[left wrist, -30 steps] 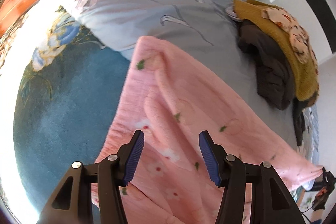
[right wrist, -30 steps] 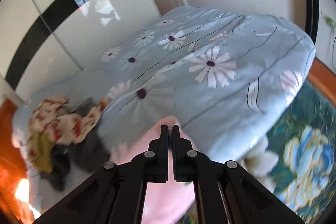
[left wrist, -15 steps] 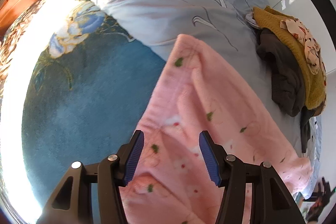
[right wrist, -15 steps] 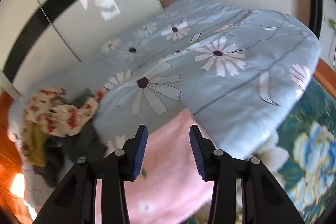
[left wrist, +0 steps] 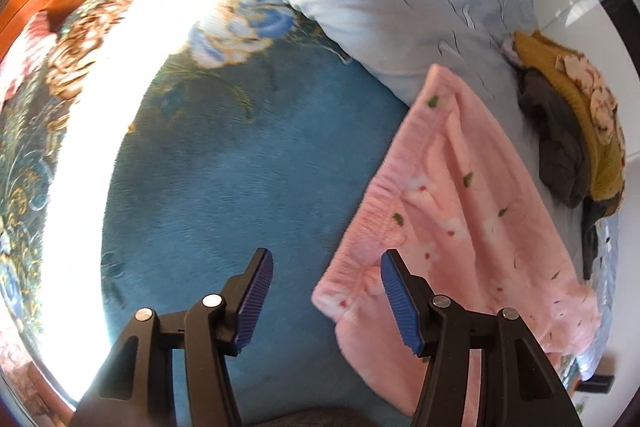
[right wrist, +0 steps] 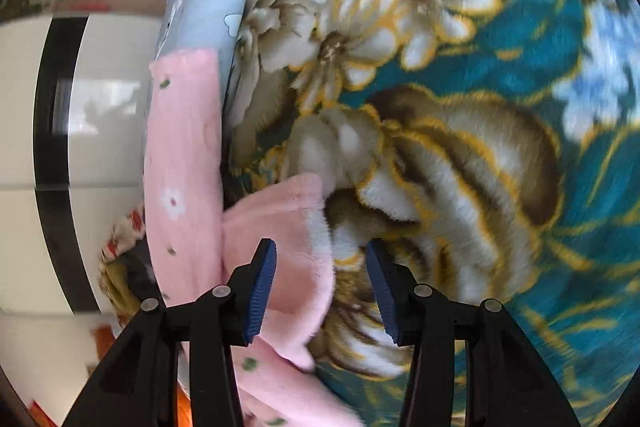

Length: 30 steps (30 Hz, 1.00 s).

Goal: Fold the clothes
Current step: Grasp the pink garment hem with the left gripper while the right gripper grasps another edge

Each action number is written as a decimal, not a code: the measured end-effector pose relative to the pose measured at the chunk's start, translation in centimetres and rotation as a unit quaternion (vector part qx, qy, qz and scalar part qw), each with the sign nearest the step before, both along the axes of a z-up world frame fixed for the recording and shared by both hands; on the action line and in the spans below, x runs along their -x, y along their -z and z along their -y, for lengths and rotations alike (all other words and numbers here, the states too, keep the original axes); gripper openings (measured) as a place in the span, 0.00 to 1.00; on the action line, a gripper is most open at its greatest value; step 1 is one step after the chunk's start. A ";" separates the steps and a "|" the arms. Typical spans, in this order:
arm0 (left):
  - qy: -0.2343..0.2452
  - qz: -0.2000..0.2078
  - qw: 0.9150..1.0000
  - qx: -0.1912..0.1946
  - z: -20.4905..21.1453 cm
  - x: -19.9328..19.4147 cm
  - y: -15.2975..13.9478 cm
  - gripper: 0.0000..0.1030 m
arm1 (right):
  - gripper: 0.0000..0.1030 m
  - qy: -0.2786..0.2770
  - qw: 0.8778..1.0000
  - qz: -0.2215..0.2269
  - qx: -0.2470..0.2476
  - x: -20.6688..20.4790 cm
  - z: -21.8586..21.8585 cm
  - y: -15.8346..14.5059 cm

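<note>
Left wrist view. My left gripper (left wrist: 326,297) has its jaws apart, nothing between them. It hovers over the teal blanket (left wrist: 240,187) that covers the bed. The pink garment (left wrist: 460,211) lies spread, one end up on the pale blue duvet (left wrist: 400,7), the other end running down toward the bed's near edge. Its near corner lies just beside my right-hand finger; I cannot tell whether they touch. The fabric looks like thick fleece: soft, limp, light, with no stiffness of its own. I judge it will sag and drag if lifted by one point. The gathered band along its left edge looks thicker and should give the pads a firmer bite than a single layer. A pile of other clothes (left wrist: 572,131) sits on the far right side of the bed.

Right wrist view. My right gripper (right wrist: 322,287) is also spread wide, holding nothing. A pink flap (right wrist: 288,251) of the garment lies on the blanket's flower print, partly between the jaws and nearer the left finger. The rest of the garment runs up along the duvet's edge. The fleece nap should not slip on the ribbed pads. I judge a hold at a corner or hem best, with both layers taken together so the fold carries evenly.
</note>
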State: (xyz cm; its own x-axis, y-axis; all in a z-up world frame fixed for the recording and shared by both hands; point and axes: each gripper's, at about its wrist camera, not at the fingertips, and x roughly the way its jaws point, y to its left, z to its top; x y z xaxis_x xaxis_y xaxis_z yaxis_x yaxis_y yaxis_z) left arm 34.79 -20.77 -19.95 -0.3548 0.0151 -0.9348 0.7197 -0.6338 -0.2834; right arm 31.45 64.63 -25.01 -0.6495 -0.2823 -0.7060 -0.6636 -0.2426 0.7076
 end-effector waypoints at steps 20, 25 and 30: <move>-0.075 0.017 0.989 -0.125 -1.8 -3.9 5.4 0.60 | 0.04 0.061 0.974 0.055 -0.210 -6.0 -11.2 -9.7; -0.069 0.039 0.988 -0.130 -2.7 -3.5 6.8 0.60 | 0.04 0.061 0.978 0.080 -0.184 -9.8 -12.1 -7.1; -0.079 0.038 0.986 -0.142 -2.7 -3.2 8.1 0.60 | 0.05 0.034 0.985 0.065 -0.158 -10.5 -10.1 -6.4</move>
State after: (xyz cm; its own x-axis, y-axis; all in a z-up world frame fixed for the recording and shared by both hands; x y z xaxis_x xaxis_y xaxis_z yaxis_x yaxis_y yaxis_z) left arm 38.00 -18.03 -28.06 -0.3027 0.2297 -0.9250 0.8289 -0.4156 -0.3745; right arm 41.92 74.77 -18.61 -0.5586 0.0057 -0.8294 -0.7655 -0.3886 0.5128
